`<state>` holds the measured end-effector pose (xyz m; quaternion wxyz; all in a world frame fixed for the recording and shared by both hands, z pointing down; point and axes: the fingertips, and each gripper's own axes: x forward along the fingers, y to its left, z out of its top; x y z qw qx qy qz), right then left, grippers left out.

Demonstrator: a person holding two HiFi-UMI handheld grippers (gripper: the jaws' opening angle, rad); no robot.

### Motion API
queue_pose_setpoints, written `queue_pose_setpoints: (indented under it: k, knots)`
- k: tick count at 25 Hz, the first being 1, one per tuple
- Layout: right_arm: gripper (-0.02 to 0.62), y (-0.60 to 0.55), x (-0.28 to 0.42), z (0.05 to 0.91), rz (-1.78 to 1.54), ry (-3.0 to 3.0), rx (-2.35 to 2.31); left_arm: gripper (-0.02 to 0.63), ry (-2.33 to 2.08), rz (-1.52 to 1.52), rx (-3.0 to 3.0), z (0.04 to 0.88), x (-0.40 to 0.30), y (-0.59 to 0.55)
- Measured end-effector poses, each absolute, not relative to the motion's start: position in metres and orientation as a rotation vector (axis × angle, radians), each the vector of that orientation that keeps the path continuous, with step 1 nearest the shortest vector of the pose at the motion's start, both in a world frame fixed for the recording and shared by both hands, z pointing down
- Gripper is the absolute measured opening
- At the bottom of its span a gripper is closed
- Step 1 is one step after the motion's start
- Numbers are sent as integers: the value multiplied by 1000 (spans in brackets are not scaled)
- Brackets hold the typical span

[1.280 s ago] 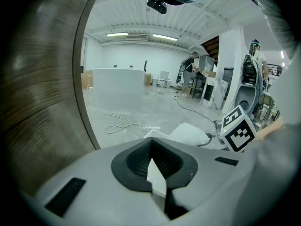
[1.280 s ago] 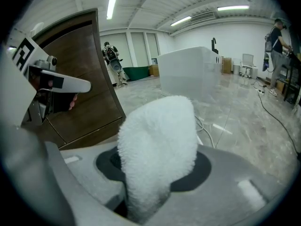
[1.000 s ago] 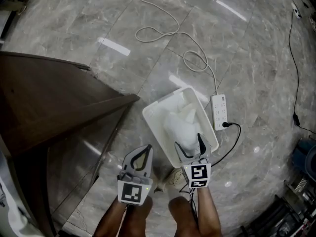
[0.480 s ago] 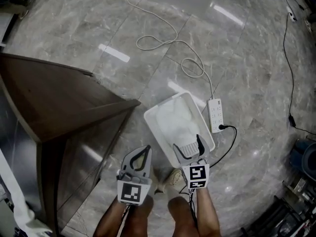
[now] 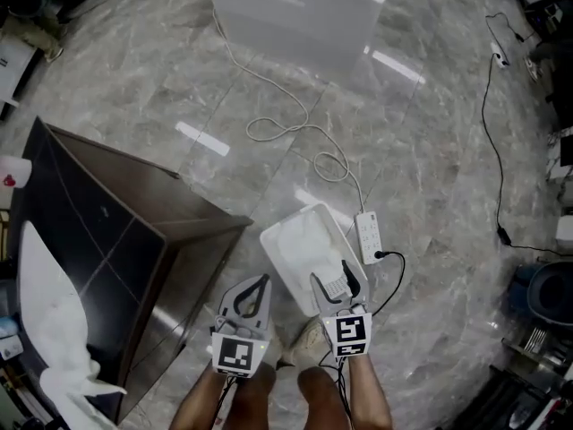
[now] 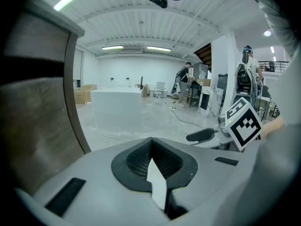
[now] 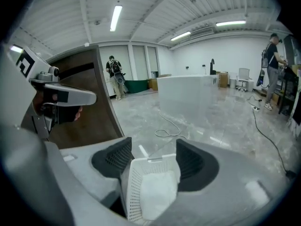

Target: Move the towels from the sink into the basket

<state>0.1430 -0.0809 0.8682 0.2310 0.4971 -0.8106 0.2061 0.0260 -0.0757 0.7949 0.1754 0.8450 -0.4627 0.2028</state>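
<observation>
The white perforated basket (image 5: pixel 272 243) stands on the marble floor with white towels (image 5: pixel 309 238) inside it. My right gripper (image 5: pixel 333 281) hangs above its near end, open and empty. Its jaws have just been closing, with nothing between them. In the right gripper view the basket (image 7: pixel 133 187) and a towel (image 7: pixel 159 192) show far below the right gripper (image 7: pixel 149 152). My left gripper (image 5: pixel 259 280) is to the left of the basket, shut and empty; the left gripper view shows the left gripper (image 6: pixel 151 146) with its tips together. Another white towel (image 5: pixel 49 316) lies at the far left.
A dark brown cabinet (image 5: pixel 107 231) fills the left side, and its corner comes close to the basket. A white power strip (image 5: pixel 368 237) with a black plug lies right of the basket, and its white cable (image 5: pixel 286 128) loops toward a white block (image 5: pixel 295 3). A black cable (image 5: pixel 491 133) runs at the right.
Both grippers have risen away from the basket, which now looks smaller and further below. The right jaws are narrower. The cabinet top and the white towel at the left have come into view.
</observation>
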Motion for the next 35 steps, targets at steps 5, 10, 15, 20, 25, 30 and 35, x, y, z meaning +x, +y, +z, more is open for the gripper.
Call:
queue_pose_setpoints:
  k: [5,10,15,20,25,30,35]
  knots:
    - [241,-91,143,775,498,-2265,1419,9,-1304,596,2522,722,28,-79]
    - [194,-92,141,687,444,-2290,1453,8,-1327,572,2567,644,26,-77]
    - [132,-92,138,603,354,-2311,1505,8,-1352,541,2627,570,24,-76]
    - [89,-88,135,515,278,-2341,1550,9,-1379,509,2671,493,20,-71]
    - [57,-74,131,434,211,-2376,1586,8,-1401,479,2714,423,17,-58]
    - [2,-58,126,371,148,-2395,1621,8,-1446,428,2715,370,10,-40]
    - [0,-34,124,328,106,-2422,1640,8,-1476,371,2707,335,3,-23]
